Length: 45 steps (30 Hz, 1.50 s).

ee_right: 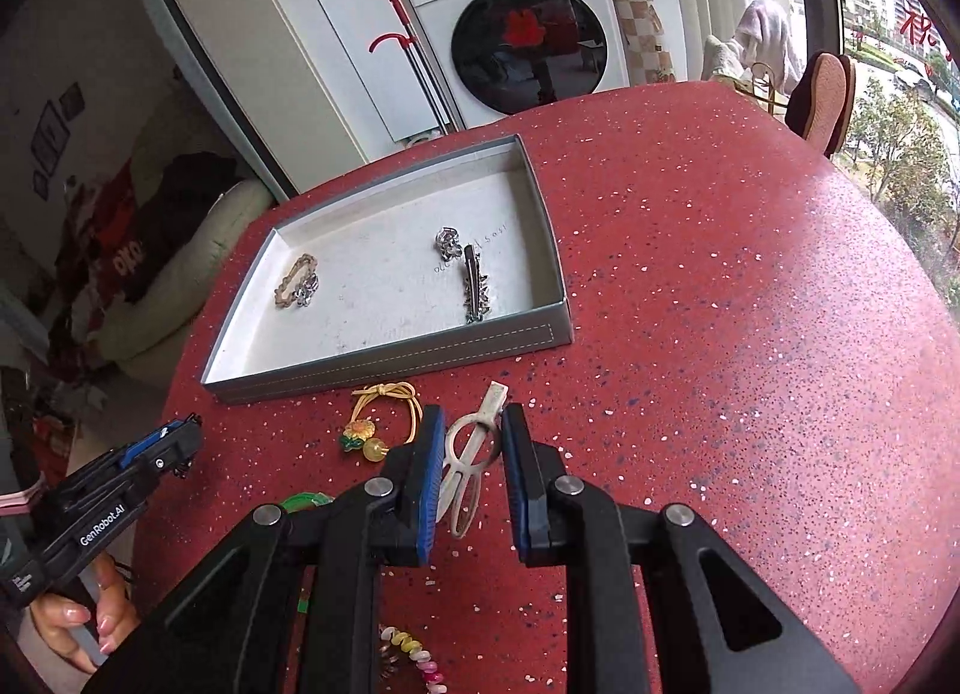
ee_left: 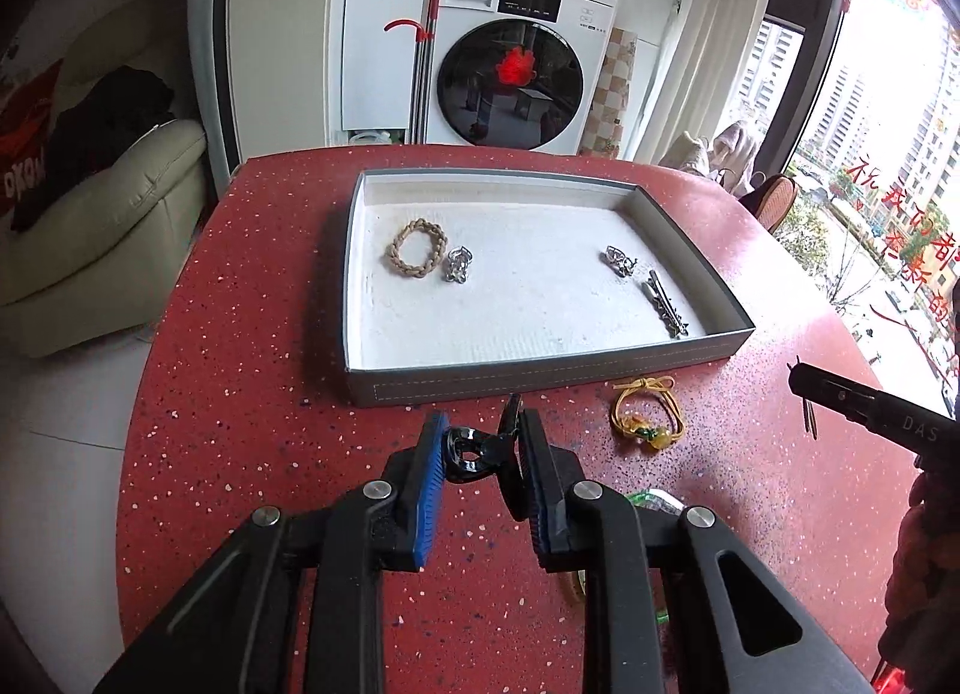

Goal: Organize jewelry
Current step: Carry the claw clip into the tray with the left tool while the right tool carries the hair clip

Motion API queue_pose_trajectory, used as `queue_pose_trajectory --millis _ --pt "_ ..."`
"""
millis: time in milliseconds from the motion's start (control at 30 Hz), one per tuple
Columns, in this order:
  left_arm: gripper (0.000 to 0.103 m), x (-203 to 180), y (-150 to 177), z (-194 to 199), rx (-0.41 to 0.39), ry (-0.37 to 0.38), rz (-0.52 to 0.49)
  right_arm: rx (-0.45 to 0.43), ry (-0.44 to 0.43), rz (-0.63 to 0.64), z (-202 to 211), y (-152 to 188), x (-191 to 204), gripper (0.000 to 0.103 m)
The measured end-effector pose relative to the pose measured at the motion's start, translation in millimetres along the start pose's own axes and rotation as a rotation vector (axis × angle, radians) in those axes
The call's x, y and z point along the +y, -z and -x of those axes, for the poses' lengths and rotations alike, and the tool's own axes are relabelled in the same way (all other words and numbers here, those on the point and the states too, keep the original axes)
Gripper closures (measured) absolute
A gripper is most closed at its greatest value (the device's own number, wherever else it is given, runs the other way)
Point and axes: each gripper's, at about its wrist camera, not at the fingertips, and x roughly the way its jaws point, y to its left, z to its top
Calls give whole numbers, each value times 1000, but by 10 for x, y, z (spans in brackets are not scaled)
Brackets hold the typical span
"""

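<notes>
Your count: one tray (ee_left: 540, 379), four pieces inside.
In it you have one braided band (ee_left: 417, 247), two silver claw clips (ee_left: 457, 264) and one silver barrette (ee_left: 666, 304); outside, one yellow hair tie (ee_left: 647, 415), one black clip (ee_left: 477, 448), one white clip (ee_right: 474, 454), one bead bracelet (ee_right: 417, 655).

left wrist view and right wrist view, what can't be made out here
- Green item, left wrist view: mostly hidden behind the left hand-held gripper.
- Pastel bead string, right wrist view: cut off by the bottom edge.
- Print on the tray floor, right wrist view: too small to read.
</notes>
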Motion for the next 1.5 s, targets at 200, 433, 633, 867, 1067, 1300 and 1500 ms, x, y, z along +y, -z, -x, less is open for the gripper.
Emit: queue_pose_trajectory --millis 200,433,633,867,1067,1300,1500 --pt "61 -36 -370 -104 -26 -30 -22 -12 -21 14 -30 -310 63 82" --pt "61 -39 -724 -300 -41 -44 -22 -9 -42 39 -224 -678 192 82" --pt "61 -3 -846 -604 -14 -71 -22 21 -56 53 -533 -857 330 82" --pt "61 53 -810 -970 32 -109 -19 78 -46 73 -930 -853 426 82" --pt "61 54 -717 -1177 68 -138 -37 120 -26 68 -1177 -807 384 82" --pt "60 6 -656 -1278 76 -185 -71 144 25 89 -1349 -712 344 82" --pt "60 -32 -618 -1294 74 -202 -83 126 55 145 -1322 -678 415 82"
